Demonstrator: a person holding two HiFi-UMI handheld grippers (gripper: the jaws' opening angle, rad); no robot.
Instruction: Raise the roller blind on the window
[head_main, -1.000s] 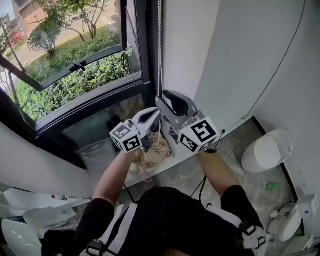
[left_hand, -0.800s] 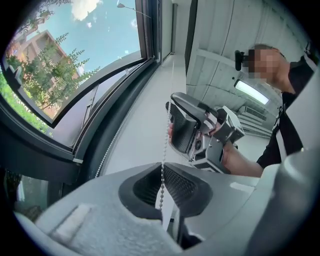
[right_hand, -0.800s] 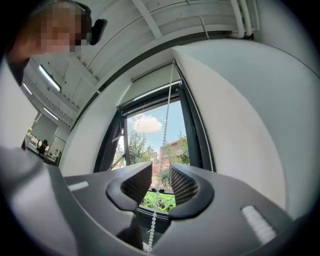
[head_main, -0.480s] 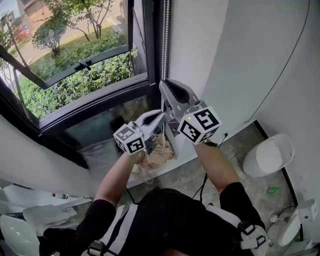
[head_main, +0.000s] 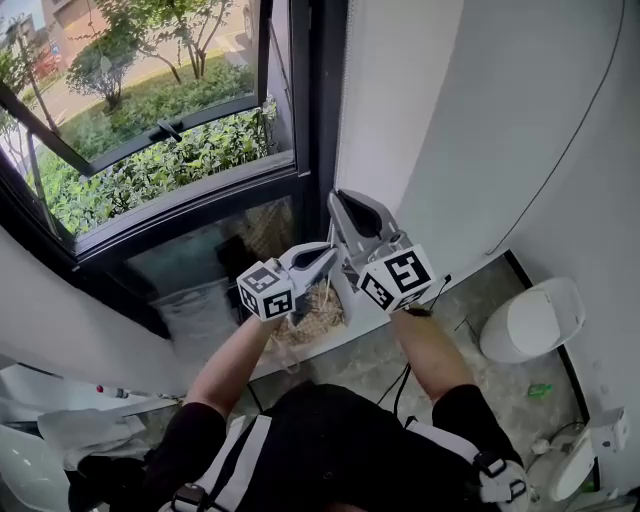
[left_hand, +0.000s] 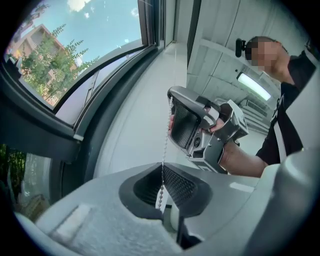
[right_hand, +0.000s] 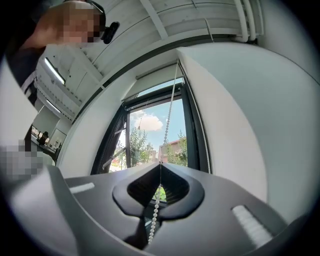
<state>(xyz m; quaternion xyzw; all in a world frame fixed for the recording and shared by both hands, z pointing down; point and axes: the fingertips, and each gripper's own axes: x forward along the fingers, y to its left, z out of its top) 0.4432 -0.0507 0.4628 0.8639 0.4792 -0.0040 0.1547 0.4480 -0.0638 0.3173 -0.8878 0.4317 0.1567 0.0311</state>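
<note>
Starting at the upper left of the head view, the window (head_main: 150, 150) shows greenery outside, and its dark frame (head_main: 310, 110) runs down the middle. Below the frame, the left gripper (head_main: 326, 252) has its jaws clamped on the bead chain (left_hand: 164, 145). Right of it and higher, the right gripper (head_main: 342, 203) has just been closing, and the same chain is pinched between its jaws. The white wall (head_main: 480, 120) fills the right side.

I judge the chain light, thin and limp. It has no stiffness to push with, so it only works under a pull. The beads give the pads something to catch, though a loose pinch could let them slip through. A sharp jerk might snap it, so a steady pull along its hanging line looks safest, gripping squarely across the strand.

The head view gives the layout of both grippers but barely shows the chain. The left gripper view shows it running taut from the right gripper down into the left jaws. The right gripper view alone shows it rising toward the window top, with loose beads trailing beneath the jaws. A pale band (right_hand: 152, 80) there may be the blind; I cannot tell.
</note>
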